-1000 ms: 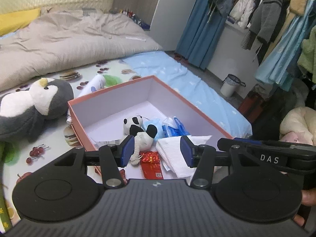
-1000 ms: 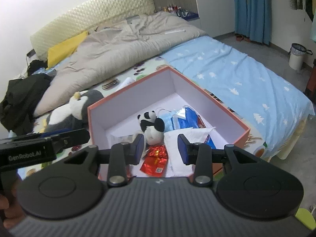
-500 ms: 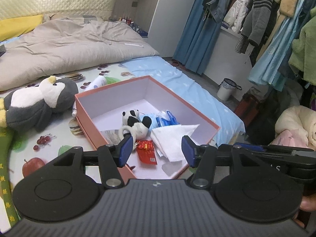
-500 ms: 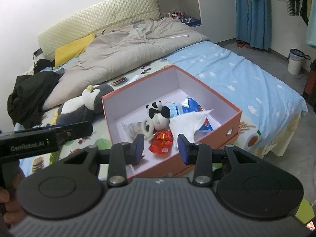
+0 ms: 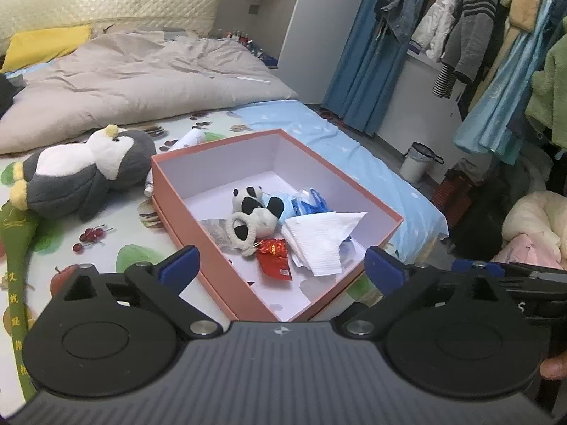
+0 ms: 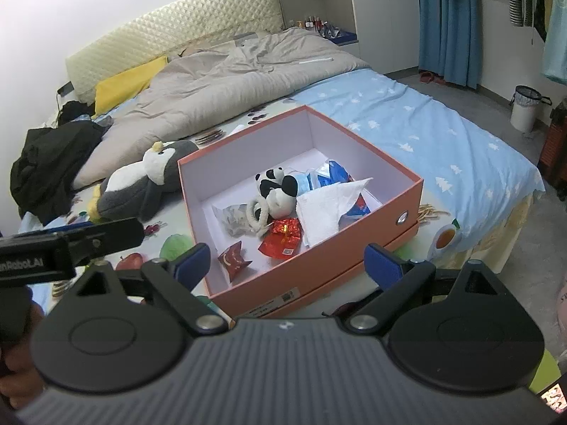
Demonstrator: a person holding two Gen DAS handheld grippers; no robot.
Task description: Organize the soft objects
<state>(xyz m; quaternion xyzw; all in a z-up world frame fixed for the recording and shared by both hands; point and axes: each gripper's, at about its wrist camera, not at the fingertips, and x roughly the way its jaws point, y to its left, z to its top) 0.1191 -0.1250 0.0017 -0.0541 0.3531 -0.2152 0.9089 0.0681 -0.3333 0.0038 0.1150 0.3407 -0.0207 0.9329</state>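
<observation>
An open orange box (image 5: 184,212) (image 6: 354,248) lies on the bed. Inside it are a small panda plush (image 5: 253,205) (image 6: 280,186), a white tissue (image 5: 319,237) (image 6: 326,209), red wrappers (image 5: 274,260) (image 6: 281,237) and blue packets (image 5: 308,202). A grey penguin plush (image 5: 81,173) (image 6: 141,184) lies on the bed left of the box. My left gripper (image 5: 280,269) is open and empty, held back above the box's near edge. My right gripper (image 6: 287,265) is open and empty, also above the box's near side.
A beige duvet (image 5: 134,81) covers the far bed, with a yellow pillow (image 6: 127,85) and black clothes (image 6: 49,163) at the left. A white tube (image 5: 184,141) lies behind the box. Hanging clothes (image 5: 478,35) and a small bin (image 6: 524,108) are at the right.
Both grippers have pulled back and up from the box, so it looks smaller and farther. Both sets of jaws have opened wider. The box contents have not moved.
</observation>
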